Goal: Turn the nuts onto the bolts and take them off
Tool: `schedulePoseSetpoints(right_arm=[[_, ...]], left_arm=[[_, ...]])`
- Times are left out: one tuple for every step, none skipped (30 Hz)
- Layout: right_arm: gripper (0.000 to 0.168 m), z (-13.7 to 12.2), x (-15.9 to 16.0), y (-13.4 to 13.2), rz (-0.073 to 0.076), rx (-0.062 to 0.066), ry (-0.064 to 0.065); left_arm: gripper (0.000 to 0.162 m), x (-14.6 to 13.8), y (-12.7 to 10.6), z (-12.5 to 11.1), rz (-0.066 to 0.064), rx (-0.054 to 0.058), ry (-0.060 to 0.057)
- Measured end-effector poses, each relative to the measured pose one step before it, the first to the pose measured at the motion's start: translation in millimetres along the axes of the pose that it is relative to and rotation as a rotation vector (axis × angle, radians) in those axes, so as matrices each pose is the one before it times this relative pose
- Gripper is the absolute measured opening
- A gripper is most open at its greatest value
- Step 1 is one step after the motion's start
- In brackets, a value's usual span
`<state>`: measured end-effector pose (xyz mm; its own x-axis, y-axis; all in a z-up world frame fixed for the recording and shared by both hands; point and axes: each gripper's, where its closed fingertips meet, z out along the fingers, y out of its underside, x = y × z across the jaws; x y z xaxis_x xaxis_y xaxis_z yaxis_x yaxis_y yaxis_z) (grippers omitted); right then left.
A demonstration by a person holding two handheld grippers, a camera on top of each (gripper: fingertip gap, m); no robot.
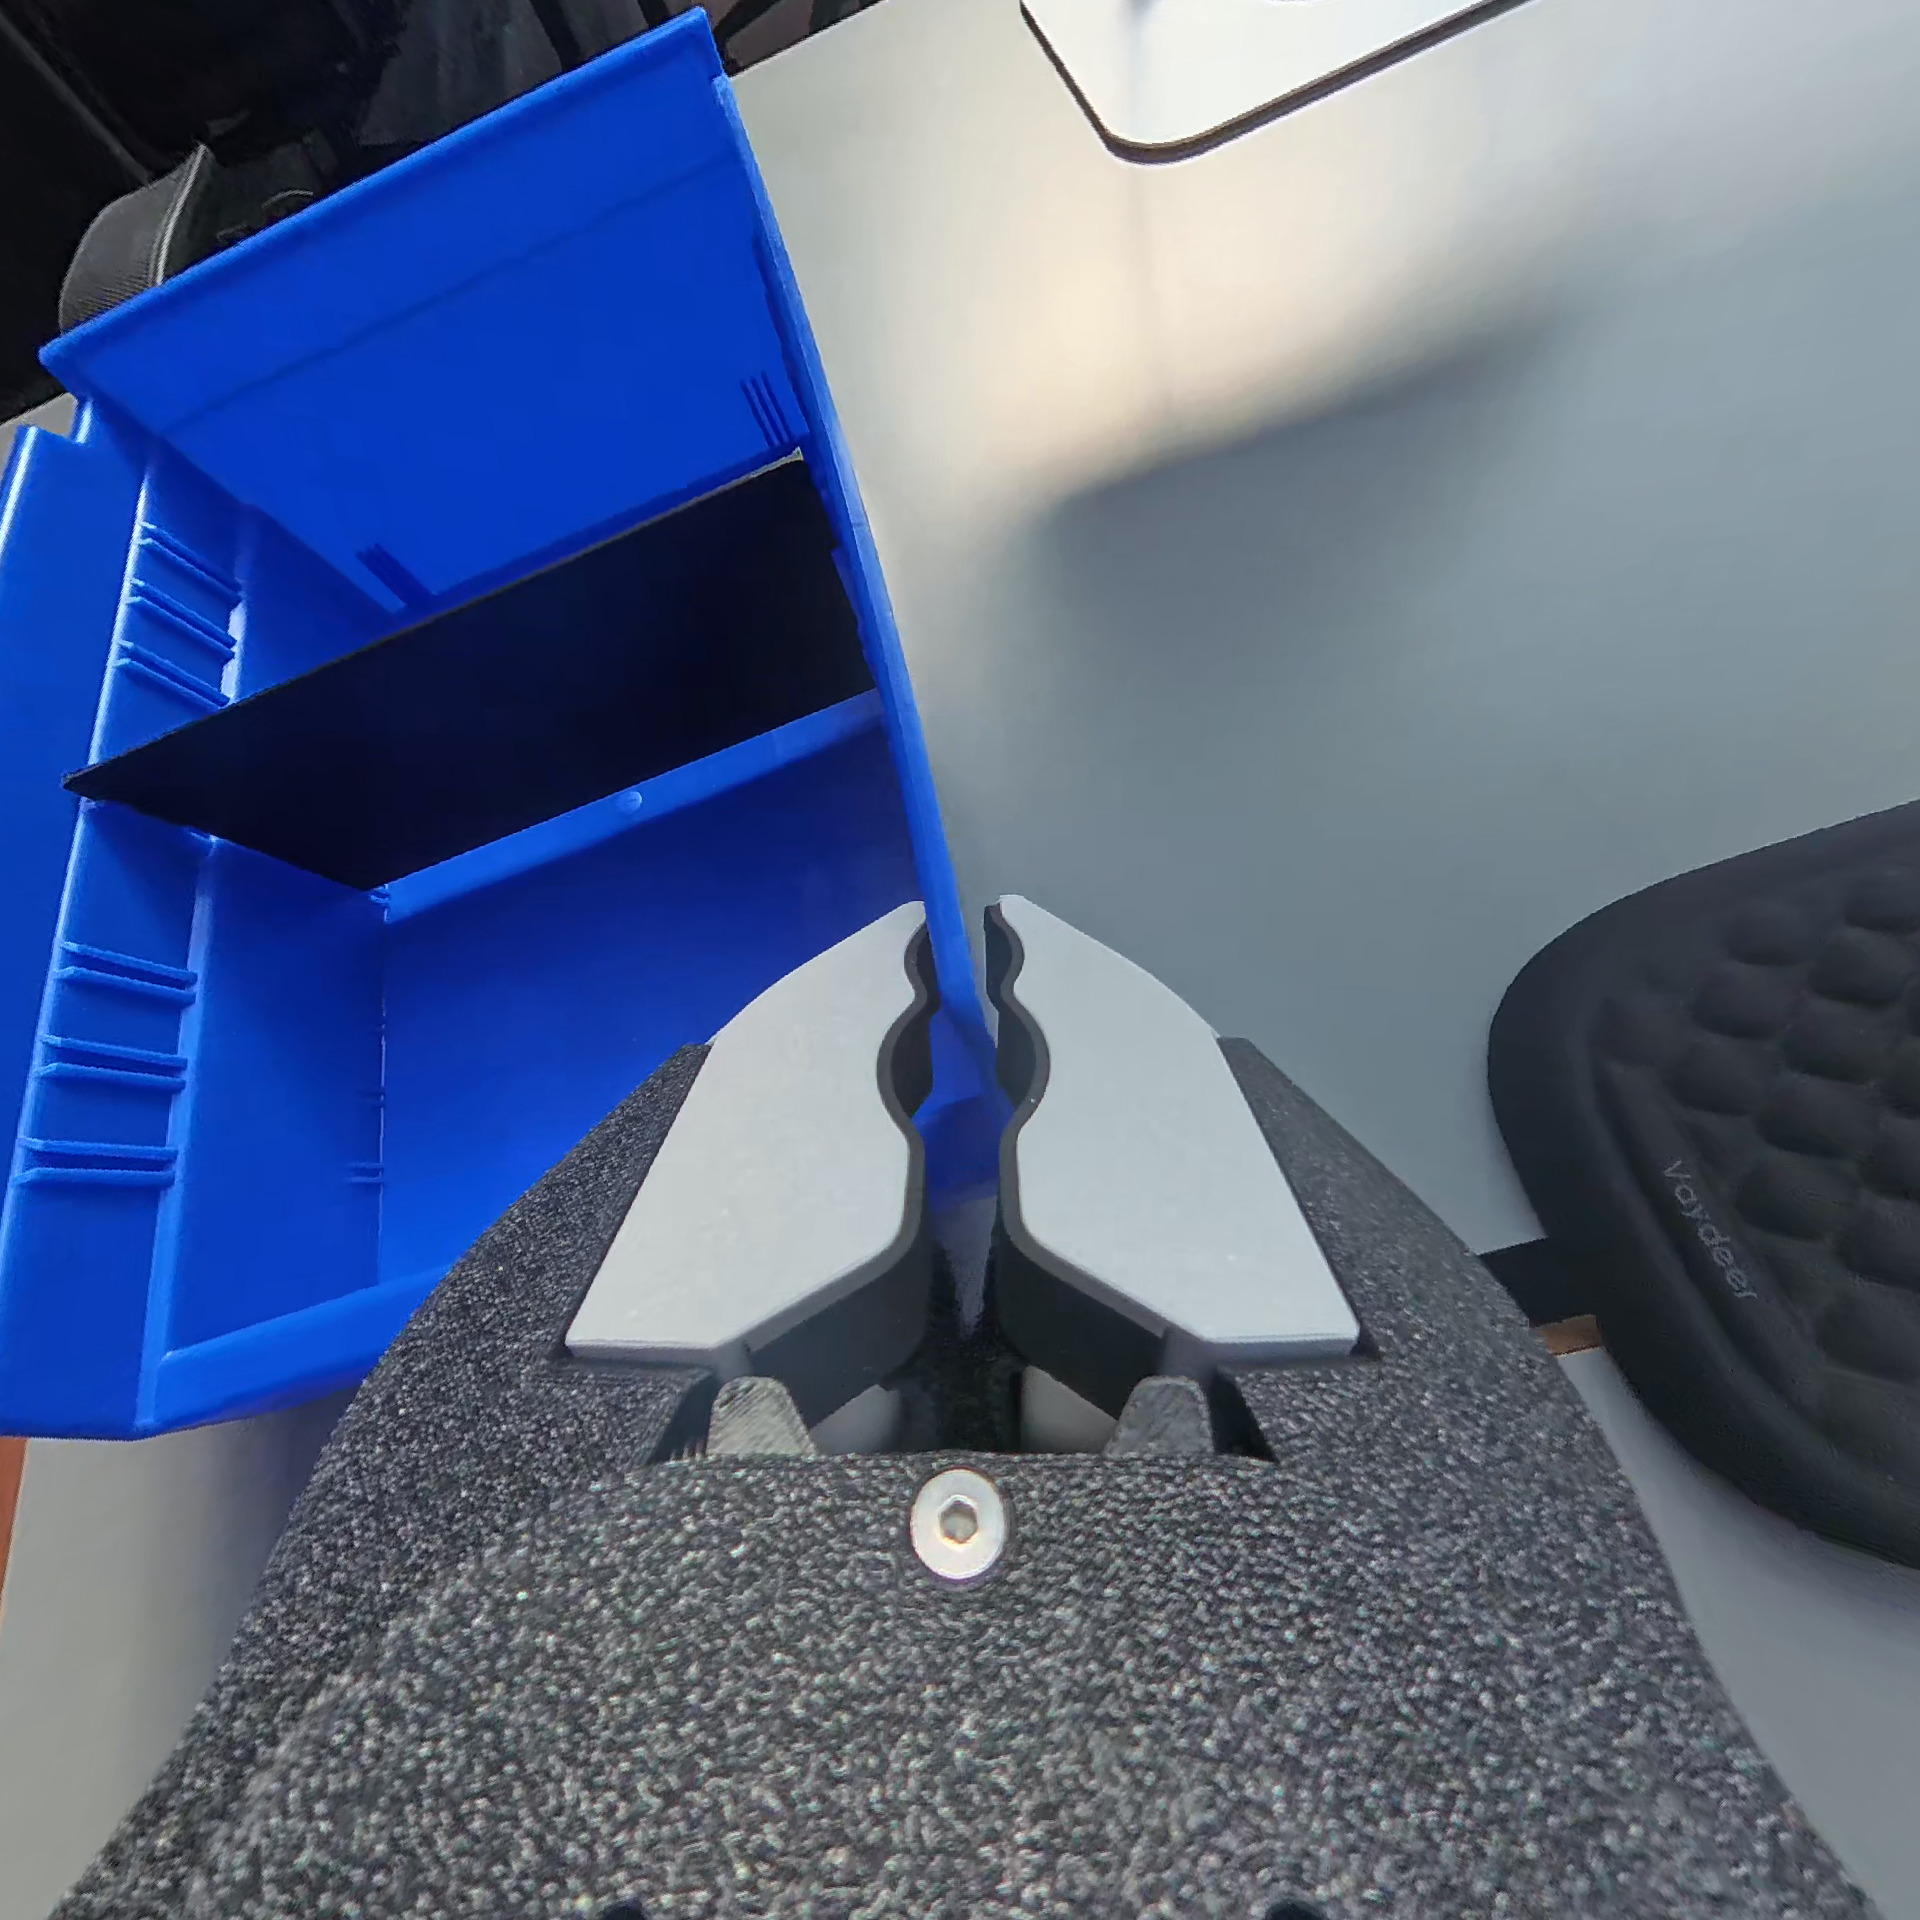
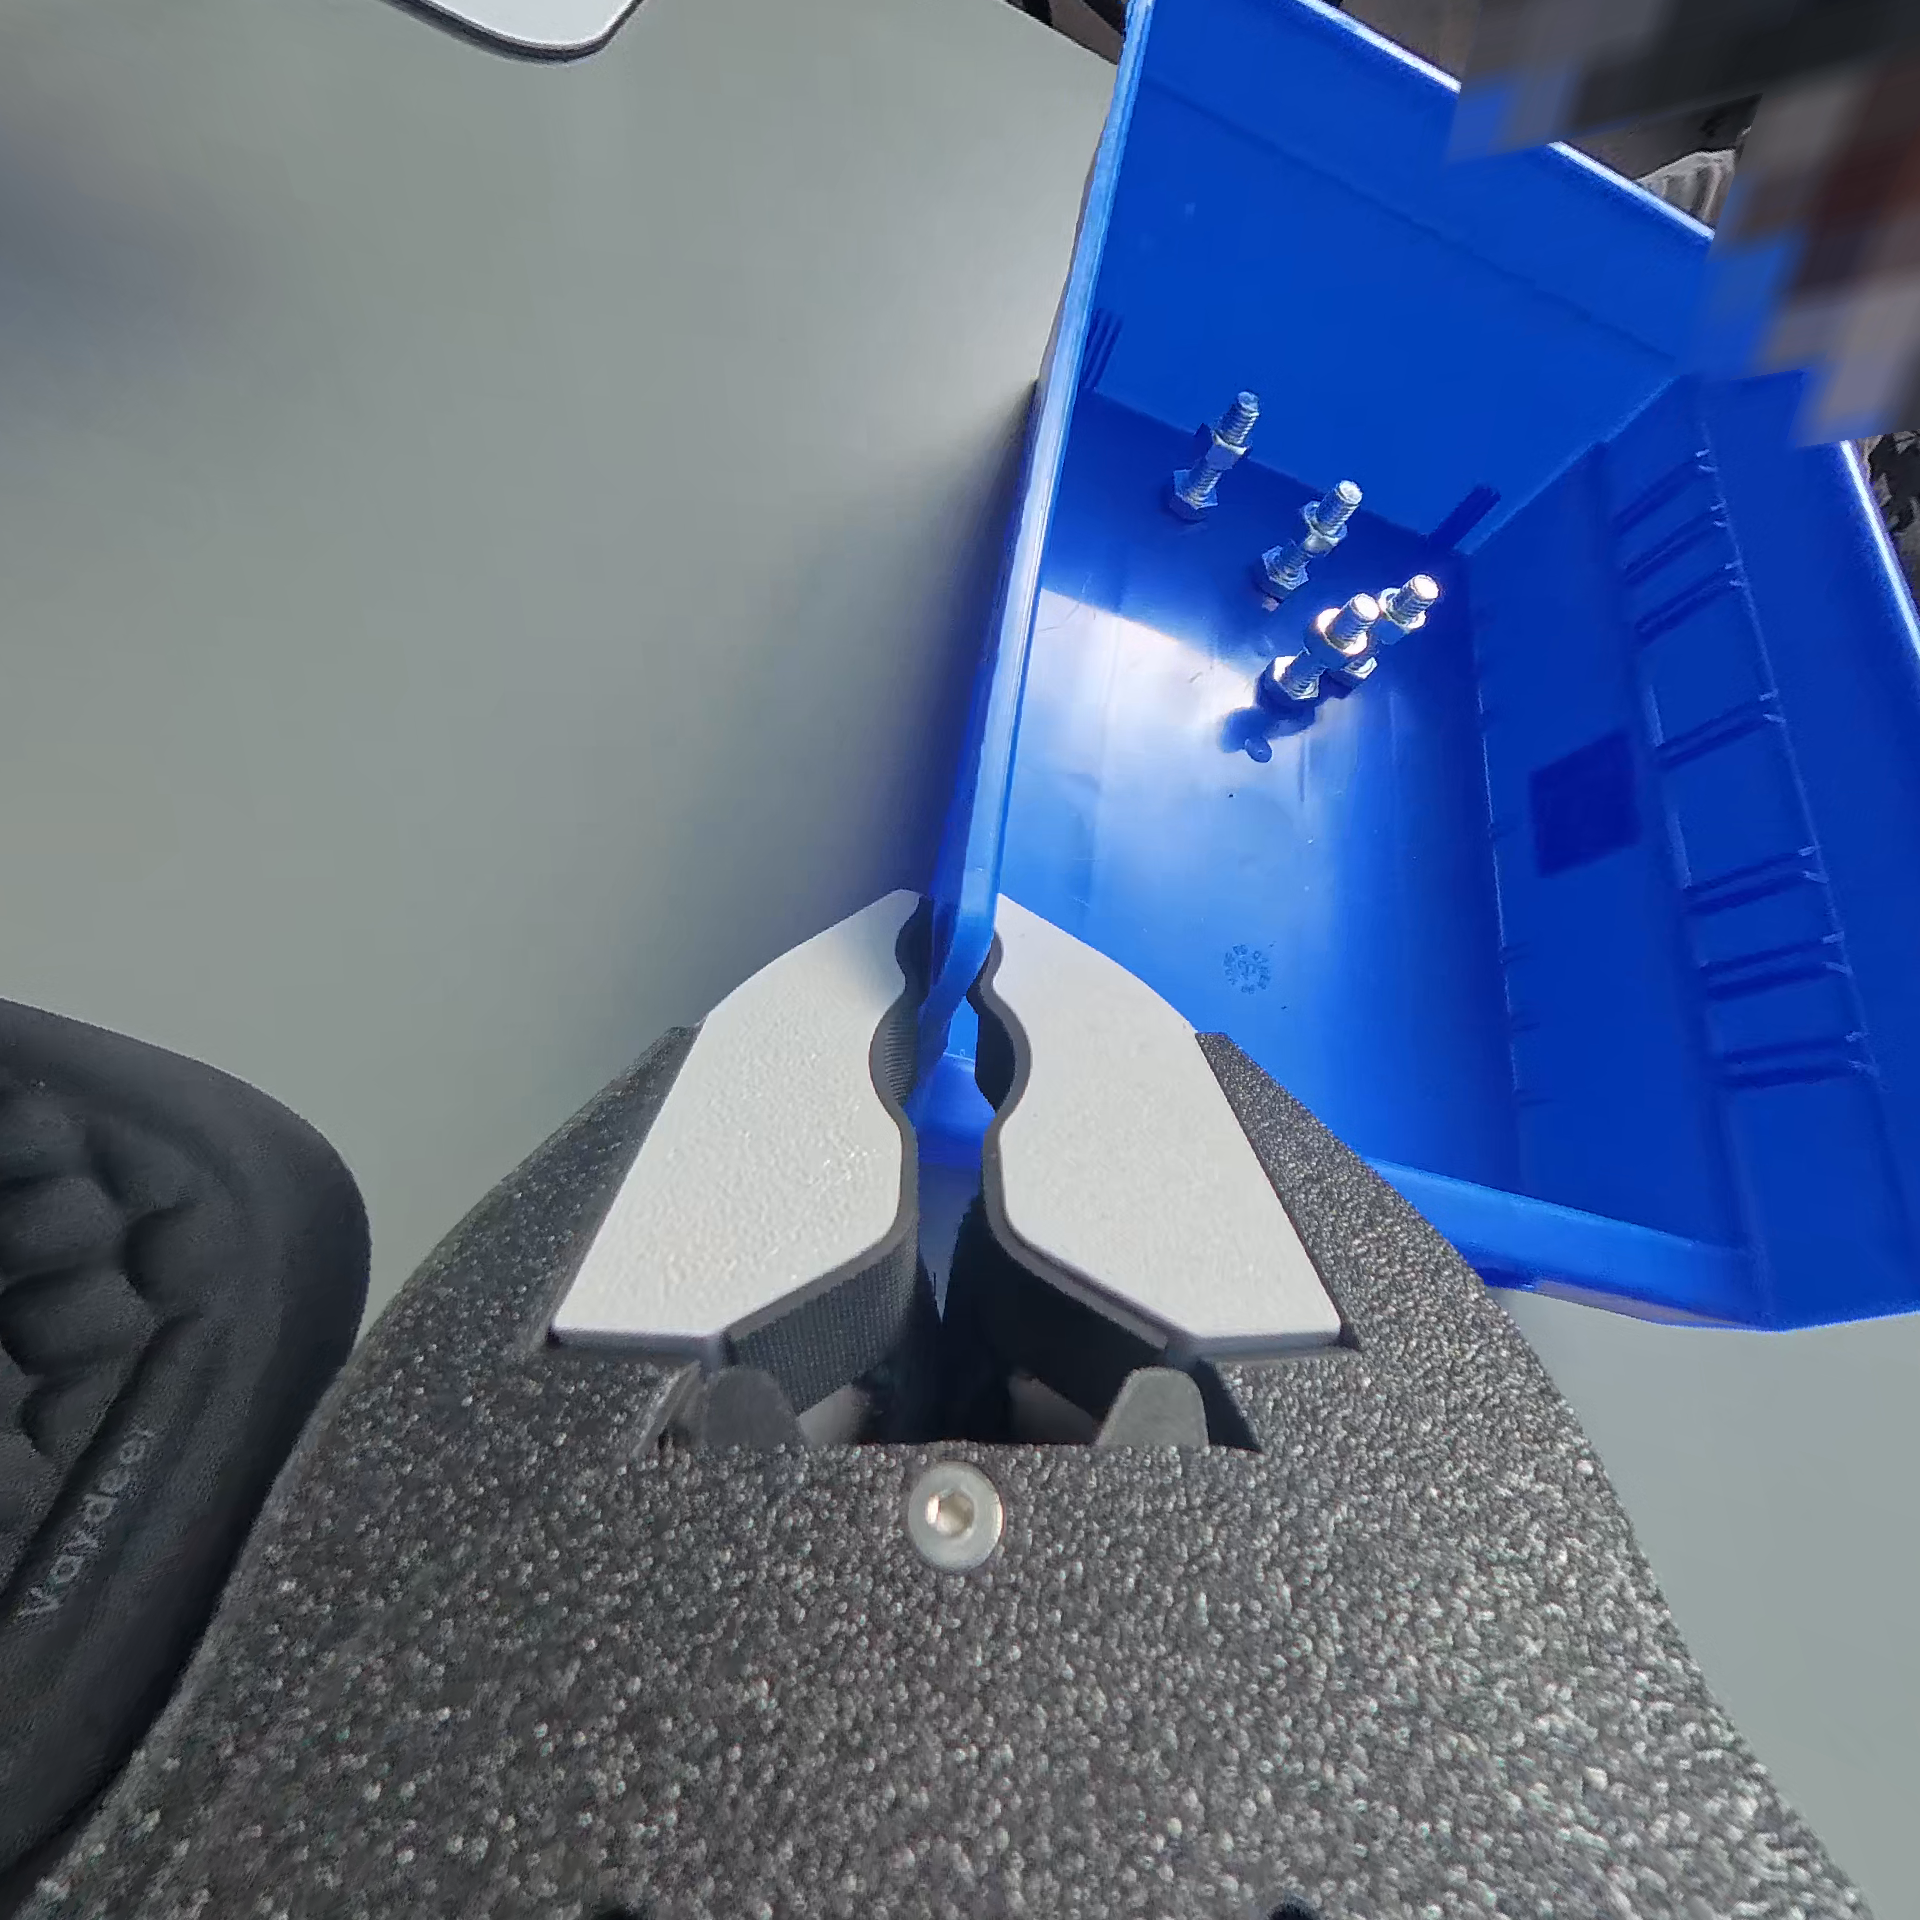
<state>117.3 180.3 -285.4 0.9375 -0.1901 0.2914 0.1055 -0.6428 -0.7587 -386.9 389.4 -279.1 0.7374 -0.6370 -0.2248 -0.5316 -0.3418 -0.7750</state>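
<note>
In the left wrist view my left gripper (image 1: 956,925) is shut on the right side wall of a blue plastic bin (image 1: 582,343). A black divider (image 1: 499,686) crosses that bin, and no bolts show in it. In the right wrist view my right gripper (image 2: 951,925) is shut on the left side wall of a blue bin (image 2: 1351,1039). Several silver bolts (image 2: 1309,535) stand upright on its floor at the far end, each with a nut (image 2: 1226,449) on its thread. I cannot tell whether both views show the same bin.
A grey table (image 1: 1351,623) lies under everything. A black padded cushion sits to the right in the left wrist view (image 1: 1745,1195) and to the left in the right wrist view (image 2: 125,1247). A flat pale slab with rounded corners (image 1: 1247,62) lies at the far edge. Another blue bin wall (image 1: 42,727) is at the far left. Left tips to right tips: about 55 centimeters.
</note>
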Motion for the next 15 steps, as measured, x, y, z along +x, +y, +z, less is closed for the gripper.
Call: schedulePoseSetpoints(right_arm=[[0.005,0.72,-2.95,-1.66,-0.0047,0.0003,-0.0034],[0.005,0.53,-2.44,-1.44,-0.0072,-0.0021,-0.0019],[0.006,0.38,-2.22,-1.58,-0.0049,-0.0027,-0.0012],[0.006,0.52,-2.69,-1.78,-0.0010,-0.0011,-0.0034],[0.006,0.52,-3.03,-1.88,-0.0004,0.0004,-0.0036],[0.006,0.64,-3.49,-1.96,-0.0008,-0.0003,-0.0038],[0.007,0.53,-4.03,-1.79,-0.0038,-0.0016,-0.0040],[0.007,0.56,-3.96,-1.94,-0.0062,-0.0004,-0.0017],[0.007,0.46,-3.85,-2.25,-0.0018,0.0008,-0.0008],[0.007,0.39,-4.25,-2.22,0.0025,0.0007,-0.0034],[0.007,0.51,-4.81,-2.53,-0.0021,0.0035,-0.0046],[0.008,0.56,-5.00,-2.38,0.0008,0.0014,-0.0050],[0.008,0.54,-5.28,-2.56,-0.0018,0.0018,-0.0049],[0.009,0.46,-5.61,-2.69,-0.0027,0.0023,-0.0043],[0.009,0.54,-5.71,-2.61,0.0003,0.0012,-0.0049]], left_arm=[[0.007,1.64,-1.52,0.90,-0.0009,-0.0007,0.0023],[0.007,2.04,-1.53,0.99,0.0016,-0.0020,0.0022],[0.007,2.39,-1.55,1.12,0.0050,-0.0019,0.0022],[0.007,2.41,-2.04,1.10,0.0009,0.0016,0.0011],[0.008,2.81,-1.67,1.15,-0.0024,-0.0015,0.0037],[0.008,2.86,-1.98,1.02,0.0033,0.0005,0.0032],[0.008,2.95,-2.31,1.03,0.0015,0.0034,0.0038],[0.009,3.36,-2.33,1.24,0.0013,0.0026,0.0055],[0.009,3.60,-2.25,1.26,0.0008,0.0033,0.0071],[0.009,3.74,-2.15,1.44,0.0001,0.0022,0.0081],[0.009,3.59,-2.26,1.46,-0.0005,0.0038,0.0068],[0.009,3.94,-2.33,1.49,-0.0036,0.0031,0.0080],[0.009,4.74,-2.23,1.57,0.0016,0.0005,0.0109],[0.010,4.55,-2.84,1.57,0.0049,0.0036,0.0069],[0.010,4.76,-2.64,1.77,0.0016,0.0010,0.0073]])
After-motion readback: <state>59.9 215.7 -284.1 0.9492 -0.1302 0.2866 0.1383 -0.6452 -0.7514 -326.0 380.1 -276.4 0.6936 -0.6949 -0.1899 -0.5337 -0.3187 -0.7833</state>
